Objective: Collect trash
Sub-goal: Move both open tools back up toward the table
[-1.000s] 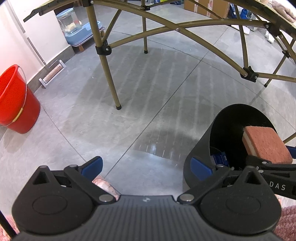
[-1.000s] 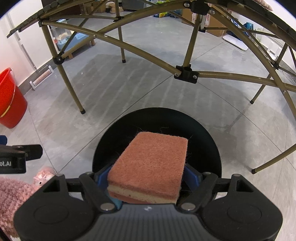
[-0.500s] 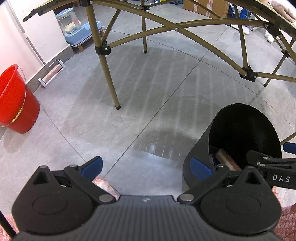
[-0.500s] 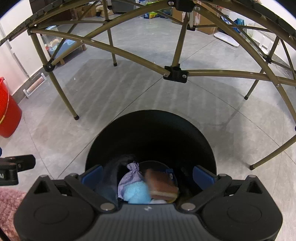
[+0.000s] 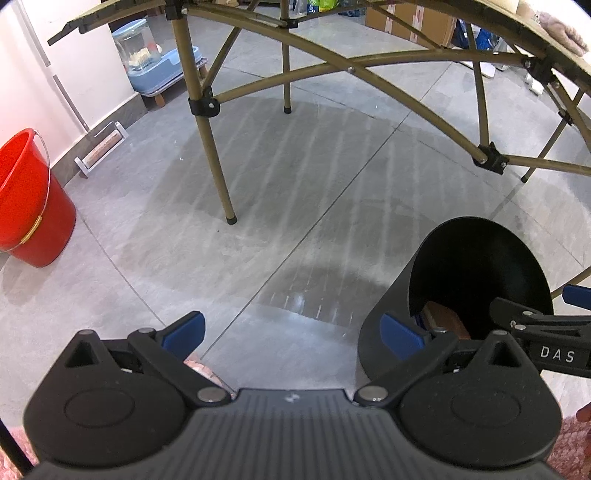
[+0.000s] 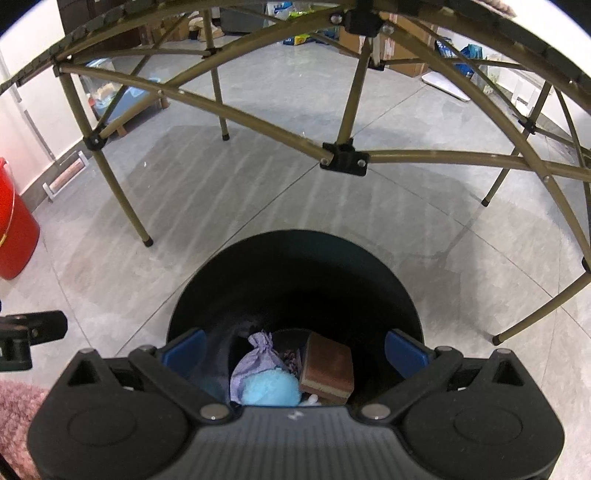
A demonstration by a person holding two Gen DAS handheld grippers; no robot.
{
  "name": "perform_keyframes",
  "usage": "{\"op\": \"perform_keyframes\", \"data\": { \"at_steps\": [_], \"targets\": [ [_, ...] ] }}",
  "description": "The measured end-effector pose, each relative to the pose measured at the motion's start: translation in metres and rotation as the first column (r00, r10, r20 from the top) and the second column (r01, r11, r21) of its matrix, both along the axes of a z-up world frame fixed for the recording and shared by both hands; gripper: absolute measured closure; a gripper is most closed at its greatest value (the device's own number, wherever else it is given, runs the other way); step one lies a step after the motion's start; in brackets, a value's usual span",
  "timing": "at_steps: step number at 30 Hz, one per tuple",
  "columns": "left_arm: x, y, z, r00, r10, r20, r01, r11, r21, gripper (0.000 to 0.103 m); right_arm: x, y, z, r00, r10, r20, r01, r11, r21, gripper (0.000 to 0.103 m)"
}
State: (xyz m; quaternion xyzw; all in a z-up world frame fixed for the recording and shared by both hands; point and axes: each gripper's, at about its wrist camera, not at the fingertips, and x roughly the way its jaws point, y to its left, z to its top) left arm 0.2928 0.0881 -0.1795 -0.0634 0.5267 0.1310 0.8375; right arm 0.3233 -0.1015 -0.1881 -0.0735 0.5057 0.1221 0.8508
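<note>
A black round bin (image 6: 295, 258) stands on the grey floor right below my right gripper (image 6: 295, 350), which is open wide above the bin's mouth with nothing between its blue pads. At the bottom of the bin a reddish-brown sponge (image 6: 327, 369) with a pale layer lies tilted, beside a light blue fluffy ball (image 6: 269, 389) and a crumpled purple wrapper (image 6: 258, 350). In the left wrist view the bin (image 5: 391, 295) is at the right with the sponge (image 5: 445, 319) just visible inside. My left gripper (image 5: 293, 332) is open and empty over bare floor, left of the bin.
Olive folding-table legs (image 5: 210, 147) and cross braces span the floor ahead. A red bucket (image 5: 29, 206) stands at the left by the wall and a blue container (image 5: 162, 70) behind it. A pinkish thing (image 5: 199, 371) lies partly hidden under my left gripper. Cardboard boxes (image 5: 406, 18) are far back.
The right gripper held the sponge over the bin; its jaws opened and the sponge fell in, coming to rest among the trash. The left gripper stayed where it was.
</note>
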Motion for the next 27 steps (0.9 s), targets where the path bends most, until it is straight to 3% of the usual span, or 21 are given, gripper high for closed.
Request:
{"op": "perform_keyframes", "data": {
  "at_steps": [9,15,27],
  "targets": [
    [-0.002,0.000,0.020,0.994,0.012,0.109,-0.010,1.000,-0.016,0.000,-0.002,-0.004,0.017,0.997,0.003,0.072,-0.007,0.999,0.053,0.000],
    [-0.004,-0.007,0.033,0.979,0.019,0.202,-0.018,1.000,-0.002,0.000,-0.008,-0.010,0.033,0.986,-0.005,0.169,-0.007,0.998,0.069,0.000],
    [-0.005,-0.022,0.090,0.922,0.006,0.387,0.010,0.999,-0.040,0.000,-0.027,-0.040,0.095,0.906,-0.040,0.422,-0.039,0.983,0.177,0.000]
  ]
}}
